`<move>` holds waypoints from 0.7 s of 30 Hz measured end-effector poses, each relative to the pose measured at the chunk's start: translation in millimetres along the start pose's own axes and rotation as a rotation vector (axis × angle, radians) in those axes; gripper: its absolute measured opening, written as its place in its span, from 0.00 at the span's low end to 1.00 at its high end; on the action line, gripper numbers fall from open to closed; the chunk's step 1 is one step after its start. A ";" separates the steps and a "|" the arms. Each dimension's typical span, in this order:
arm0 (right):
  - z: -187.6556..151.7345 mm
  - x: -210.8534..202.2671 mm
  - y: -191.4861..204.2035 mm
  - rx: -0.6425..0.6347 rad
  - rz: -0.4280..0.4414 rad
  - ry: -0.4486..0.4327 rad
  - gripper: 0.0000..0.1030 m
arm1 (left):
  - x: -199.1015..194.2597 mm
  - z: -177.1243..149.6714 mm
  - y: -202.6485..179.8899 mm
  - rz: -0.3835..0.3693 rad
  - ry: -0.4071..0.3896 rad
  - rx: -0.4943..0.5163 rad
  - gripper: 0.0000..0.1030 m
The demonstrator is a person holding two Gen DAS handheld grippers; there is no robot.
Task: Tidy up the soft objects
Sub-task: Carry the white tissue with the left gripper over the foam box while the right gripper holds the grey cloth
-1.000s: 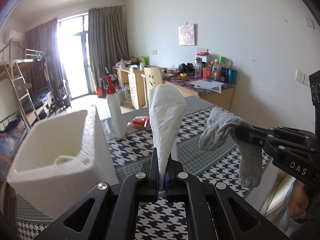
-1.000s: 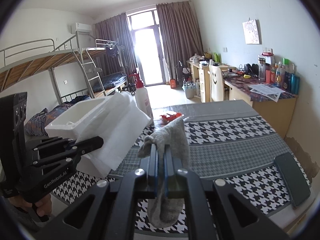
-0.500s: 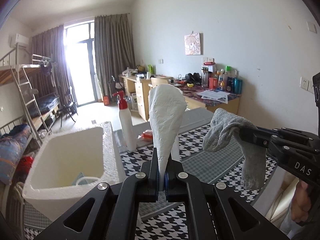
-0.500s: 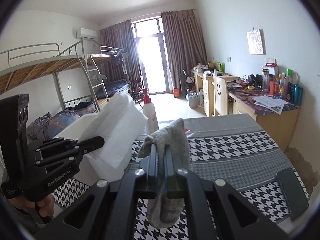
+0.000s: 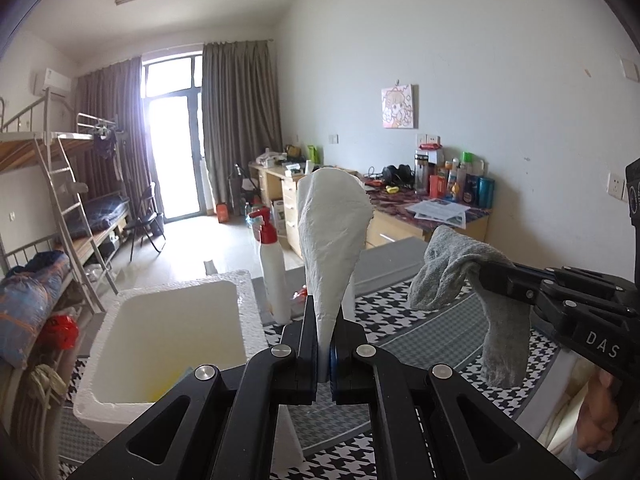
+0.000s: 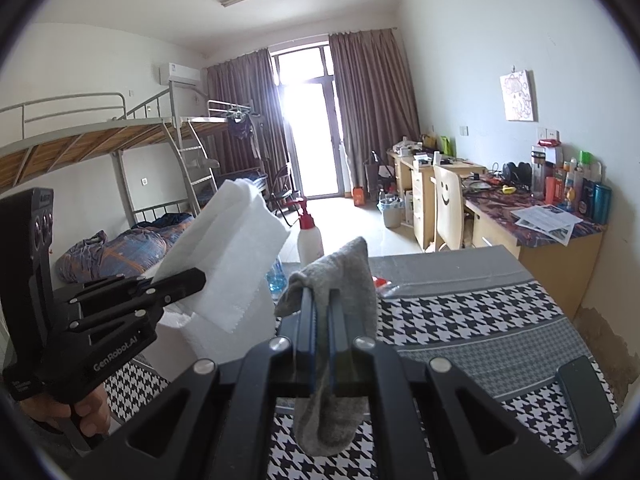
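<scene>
My left gripper (image 5: pixel 325 312) is shut on a white folded cloth (image 5: pixel 332 232) that stands up from its fingers, held in the air beside the white foam box (image 5: pixel 244 312). The same cloth (image 6: pixel 236 252) shows in the right wrist view, pinched by the left gripper (image 6: pixel 198 278). My right gripper (image 6: pixel 319 300) is shut on a grey sock (image 6: pixel 344 272), which drapes over the fingers and hangs below them. In the left wrist view the sock (image 5: pixel 452 276) dangles from the right gripper (image 5: pixel 486 280) above the houndstooth table (image 5: pixel 420 320).
A white spray bottle (image 5: pixel 272 268) with a red top stands behind the foam box. A dark phone (image 6: pixel 584 400) lies near the table's right edge. A red packet (image 6: pixel 380 282) sits further back. Desks, a chair and bunk beds fill the room beyond.
Both grippers have risen with their cloth and sock still held. The foam box now sits lower in the left wrist view, showing more of its inside.
</scene>
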State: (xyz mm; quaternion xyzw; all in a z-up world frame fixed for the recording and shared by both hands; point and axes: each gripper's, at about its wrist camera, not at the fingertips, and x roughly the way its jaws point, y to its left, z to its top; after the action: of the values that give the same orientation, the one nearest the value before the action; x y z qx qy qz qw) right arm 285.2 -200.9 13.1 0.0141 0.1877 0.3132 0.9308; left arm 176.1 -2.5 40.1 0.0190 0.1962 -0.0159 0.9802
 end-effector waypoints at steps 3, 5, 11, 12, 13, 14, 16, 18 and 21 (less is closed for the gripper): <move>3.2 0.3 2.8 -0.002 0.010 -0.007 0.07 | 0.2 2.4 2.6 0.003 -0.005 -0.007 0.04; 5.3 0.1 5.3 -0.011 0.017 -0.015 0.07 | -0.3 4.2 5.8 0.011 -0.012 -0.016 0.04; 11.3 4.1 9.5 -0.017 0.033 -0.028 0.07 | -2.2 9.9 12.3 0.029 -0.028 -0.028 0.04; 12.0 5.6 8.8 -0.020 0.034 -0.028 0.07 | -2.3 10.3 13.2 0.030 -0.028 -0.032 0.04; 12.7 6.9 9.9 -0.021 0.038 -0.028 0.07 | -2.9 10.7 14.1 0.033 -0.030 -0.034 0.04; 13.2 7.3 10.5 -0.023 0.041 -0.029 0.07 | -3.1 10.9 14.3 0.038 -0.033 -0.035 0.04; 14.3 8.7 11.5 -0.024 0.048 -0.030 0.07 | -3.0 10.9 16.6 0.052 -0.033 -0.035 0.04; 16.1 10.5 12.6 -0.023 0.053 -0.033 0.07 | -3.3 11.2 17.4 0.062 -0.033 -0.026 0.04; 19.2 11.0 14.5 -0.017 0.062 -0.040 0.07 | -6.2 12.7 20.7 0.078 -0.042 -0.029 0.04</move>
State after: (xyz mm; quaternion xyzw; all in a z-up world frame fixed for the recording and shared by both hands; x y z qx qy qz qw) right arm 291.7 -180.9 29.3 0.0181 0.1656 0.3433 0.9243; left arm 176.1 17.8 54.8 0.0121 0.1749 0.0249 0.9842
